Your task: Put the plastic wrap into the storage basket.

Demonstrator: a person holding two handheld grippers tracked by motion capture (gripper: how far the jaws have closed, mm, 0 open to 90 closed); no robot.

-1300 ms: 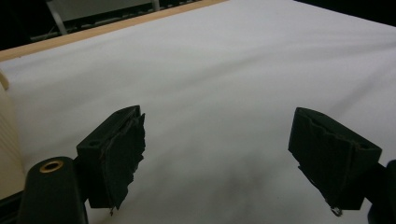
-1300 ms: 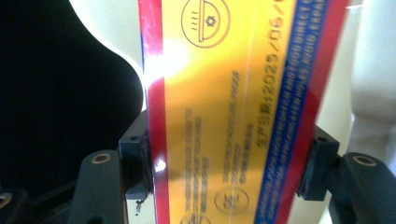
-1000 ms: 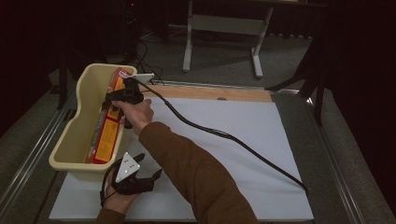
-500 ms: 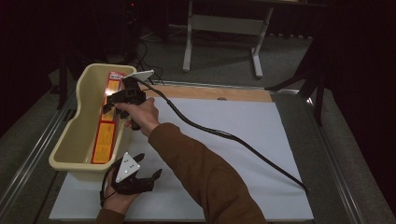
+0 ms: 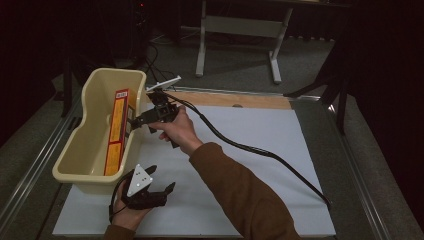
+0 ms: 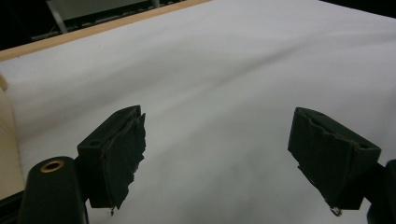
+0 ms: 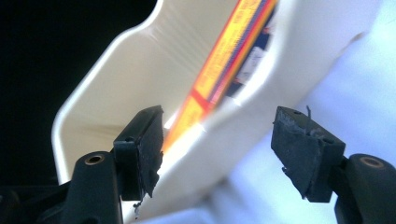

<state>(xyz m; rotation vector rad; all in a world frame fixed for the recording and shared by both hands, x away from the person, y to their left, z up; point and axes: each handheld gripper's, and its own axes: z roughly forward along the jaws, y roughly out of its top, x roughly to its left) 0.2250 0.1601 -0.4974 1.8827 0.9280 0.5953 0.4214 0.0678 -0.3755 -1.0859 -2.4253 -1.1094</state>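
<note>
From the high view, the right gripper (image 5: 134,121) is held at the near rim of the cream-coloured plastic tub (image 5: 92,131), its jaws apart and empty after having just opened wider. The long flat orange-and-red cardboard box (image 5: 116,131) lies inside the tub, leaning along the wall on the gripper's side, free of any grip. The left gripper (image 5: 160,180) rests low on the white sheet covering the desk (image 5: 260,130), just in front of the tub's near end, jaws spread with nothing between them.

In the left gripper view, the two black jaws stand far apart over bare white sheet; a sliver of the tub's wall shows at the left edge.

In the right gripper view, the jaws are parted, and between them, farther off, sit the tub's rim (image 7: 233,116) and the box (image 7: 224,51) inside it, neither pad touching either.
</note>
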